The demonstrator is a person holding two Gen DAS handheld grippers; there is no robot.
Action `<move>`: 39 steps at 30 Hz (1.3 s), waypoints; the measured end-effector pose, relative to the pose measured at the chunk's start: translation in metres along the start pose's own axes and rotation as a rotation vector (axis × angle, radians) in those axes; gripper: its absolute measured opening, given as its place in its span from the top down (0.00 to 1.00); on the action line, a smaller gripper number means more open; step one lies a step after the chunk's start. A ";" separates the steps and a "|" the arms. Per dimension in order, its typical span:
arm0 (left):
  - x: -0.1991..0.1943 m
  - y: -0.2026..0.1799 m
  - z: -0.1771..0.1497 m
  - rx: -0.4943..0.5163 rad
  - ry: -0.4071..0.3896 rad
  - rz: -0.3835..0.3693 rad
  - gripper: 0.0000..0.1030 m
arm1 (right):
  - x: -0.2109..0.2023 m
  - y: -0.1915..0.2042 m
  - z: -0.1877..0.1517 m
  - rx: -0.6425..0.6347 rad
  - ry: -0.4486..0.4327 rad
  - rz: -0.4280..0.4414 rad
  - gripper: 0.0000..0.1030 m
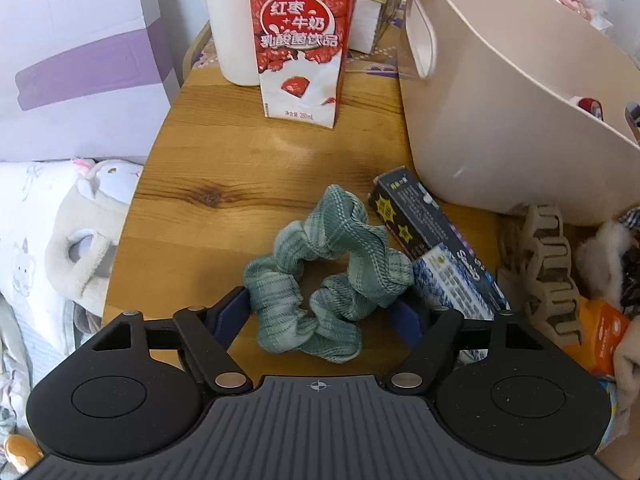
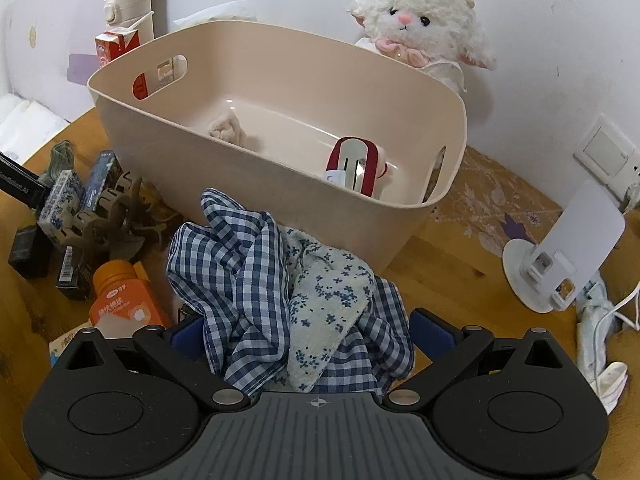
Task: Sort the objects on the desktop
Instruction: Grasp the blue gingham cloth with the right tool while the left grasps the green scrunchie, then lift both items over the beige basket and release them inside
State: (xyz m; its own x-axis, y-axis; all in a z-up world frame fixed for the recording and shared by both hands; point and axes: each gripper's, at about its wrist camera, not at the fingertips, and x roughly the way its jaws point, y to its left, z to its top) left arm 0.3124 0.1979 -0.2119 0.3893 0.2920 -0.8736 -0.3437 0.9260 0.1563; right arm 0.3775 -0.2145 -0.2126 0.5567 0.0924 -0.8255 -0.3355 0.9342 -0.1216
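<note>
Lying flat on the wooden table [image 1: 224,152], one green scrunchie [image 1: 326,276], its longer span running from near-left to far-right in the left wrist view. Straddled by the left gripper [image 1: 320,312], jaws wide apart with a blue pad close beside each flank of the fabric; contact not clear. Just right of it, one dark printed box [image 1: 432,248], long axis angled away toward the far left, then one beige claw clip [image 1: 548,264]. Upright farther back, one red milk carton [image 1: 298,40]. Along the right, one cream plastic bin [image 1: 500,120].

Over a crumpled heap of blue checked cloth [image 2: 240,272], the right gripper [image 2: 316,336], jaws spread to either side of the bundle; grip uncertain. Beyond the bin, one white plush lamb [image 2: 420,28] against a pale wall.
</note>
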 end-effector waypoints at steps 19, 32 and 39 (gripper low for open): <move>-0.009 -0.008 -0.007 0.131 -0.025 -0.013 0.75 | -0.017 -0.005 -0.004 0.097 0.008 0.080 0.74; -0.042 -0.010 -0.019 0.177 -0.100 -0.034 0.75 | -0.058 -0.023 -0.019 0.233 -0.050 0.049 0.76; -0.060 -0.014 -0.022 0.205 -0.147 -0.037 0.75 | -0.084 -0.027 -0.025 0.264 -0.092 0.027 0.75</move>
State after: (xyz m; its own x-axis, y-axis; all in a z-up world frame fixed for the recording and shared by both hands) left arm 0.2752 0.1624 -0.1716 0.5236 0.2750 -0.8064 -0.1523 0.9614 0.2290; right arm 0.3202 -0.2559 -0.1537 0.6209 0.1378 -0.7717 -0.1481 0.9873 0.0571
